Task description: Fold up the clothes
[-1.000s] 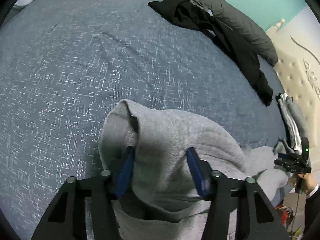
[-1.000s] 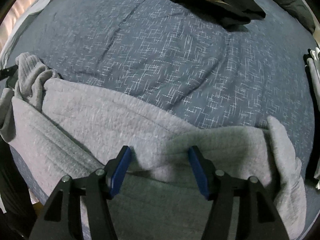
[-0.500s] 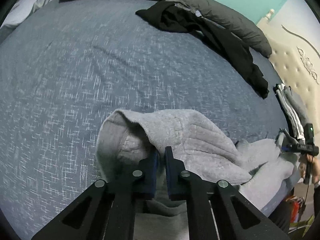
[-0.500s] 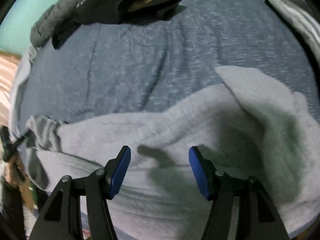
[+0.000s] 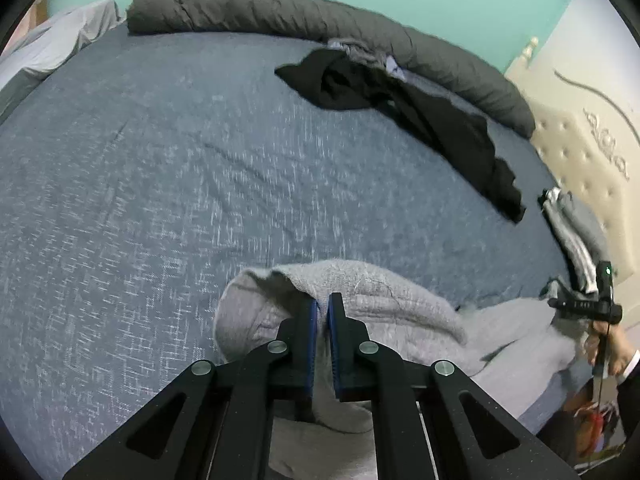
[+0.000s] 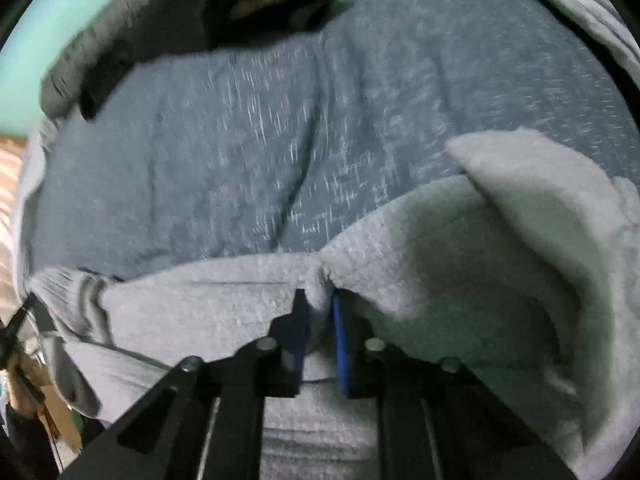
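On a blue-grey bedspread (image 5: 168, 184), a person with a gripper in each hand takes up a grey fleece garment (image 5: 384, 300) that lies bunched along the near edge of the bed, at six o'clock in both wrist views. The left gripper (image 5: 322, 312) is clamped on a raised fold of the fleece, its blue pads nearly meeting with the cloth pinched between them. The right gripper (image 6: 320, 304) is closing, its jaws drawn in on a tuft of the same garment's edge.

The fleece looks thick, soft and limp: it slumps between the two holds and will likely sag rather than keep a crease, though it seems light enough to lift with ease. Its nap should give the pads good purchase. Holds at corners or a hem would probably spread it flatter than pinches in the bulk.

A black garment (image 5: 420, 116) sprawls at one o'clock in the left view, with a dark rolled duvet (image 5: 280, 12) behind it at twelve and a folded stack (image 5: 572, 232) at three.
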Tool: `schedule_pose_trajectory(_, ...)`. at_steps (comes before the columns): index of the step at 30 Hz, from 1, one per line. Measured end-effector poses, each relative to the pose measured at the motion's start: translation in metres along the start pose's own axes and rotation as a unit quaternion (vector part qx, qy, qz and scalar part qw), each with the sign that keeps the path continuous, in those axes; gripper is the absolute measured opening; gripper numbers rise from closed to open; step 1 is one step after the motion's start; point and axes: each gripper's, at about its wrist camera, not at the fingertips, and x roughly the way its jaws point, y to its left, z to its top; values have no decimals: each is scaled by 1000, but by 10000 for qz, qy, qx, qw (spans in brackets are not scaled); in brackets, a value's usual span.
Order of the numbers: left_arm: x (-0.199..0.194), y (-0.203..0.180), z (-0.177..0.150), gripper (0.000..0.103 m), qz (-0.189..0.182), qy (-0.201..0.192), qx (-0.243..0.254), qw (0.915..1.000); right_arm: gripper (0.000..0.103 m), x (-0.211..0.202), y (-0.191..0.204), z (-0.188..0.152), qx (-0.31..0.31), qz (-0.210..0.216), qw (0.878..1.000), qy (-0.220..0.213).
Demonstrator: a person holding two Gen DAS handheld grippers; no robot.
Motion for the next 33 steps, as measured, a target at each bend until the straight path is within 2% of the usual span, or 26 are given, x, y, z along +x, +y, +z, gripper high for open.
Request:
schedule_pose_trajectory(7,-64,-8,15,6,14,-623,12,9981,8,-70,8,5,-227,347,9954,-860)
schedule_pose_trajectory(13,-124,-5,41,6,138,-1139,-30,9934,8,-144,22,17,-450,570,9838,-1638)
schedule_pose_trajectory(19,-163,7,59,6,352,-1408,-62,9894,7,-201,52,38,-686,619,9717,-2174)
schedule_pose_trajectory(23,-174,15,61,6,426,-1459,-72,9884,7,-221,70,47,-892,578,9672,-2306)
schedule_pose_trajectory(28,-172,30,58,6,488,-1373,-163,9892,7,-214,83,59,-925,575,9674,-2285)
schedule_pose_trajectory(33,-154,43,57,6,565,-1212,-236,9907,7,-197,89,64,-937,525,9708,-2144)
